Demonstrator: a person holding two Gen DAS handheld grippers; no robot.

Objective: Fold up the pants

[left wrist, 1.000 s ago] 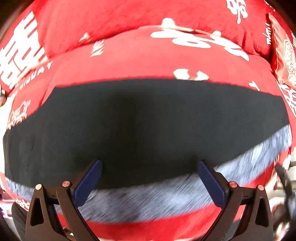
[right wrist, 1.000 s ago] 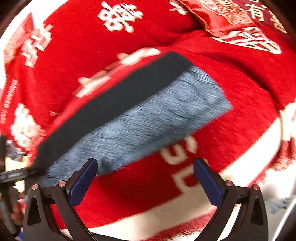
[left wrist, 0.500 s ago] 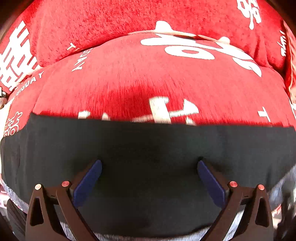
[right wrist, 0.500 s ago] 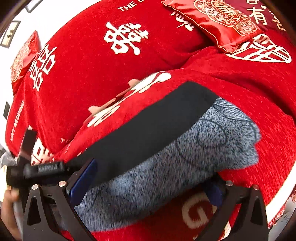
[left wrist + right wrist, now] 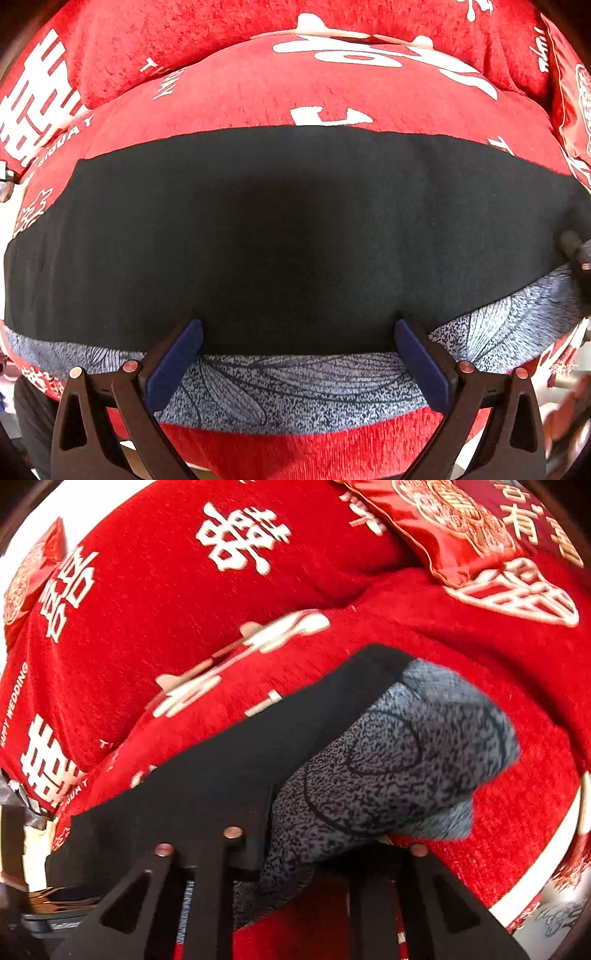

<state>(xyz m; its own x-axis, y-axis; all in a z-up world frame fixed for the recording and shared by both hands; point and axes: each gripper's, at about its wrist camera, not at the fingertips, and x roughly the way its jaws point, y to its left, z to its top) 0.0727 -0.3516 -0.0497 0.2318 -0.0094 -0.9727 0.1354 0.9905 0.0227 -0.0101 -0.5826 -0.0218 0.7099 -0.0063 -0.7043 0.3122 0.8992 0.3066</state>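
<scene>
While the left gripper [image 5: 298,341] fingers gape over pants [image 5: 295,229], right gripper [image 5: 314,853] fingers closing, pinching their patterned edge.

A big red cover [image 5: 332,96] with white letters and signs lies over the soft seat and its back. The cloth looks fuzzy. On the right, a shiny red pillow [image 5: 454,528] with gold round patterns leans at the back corner. Another small red pillow [image 5: 26,579] sits far off on the left side, by a white wall [image 5: 85,498].
</scene>
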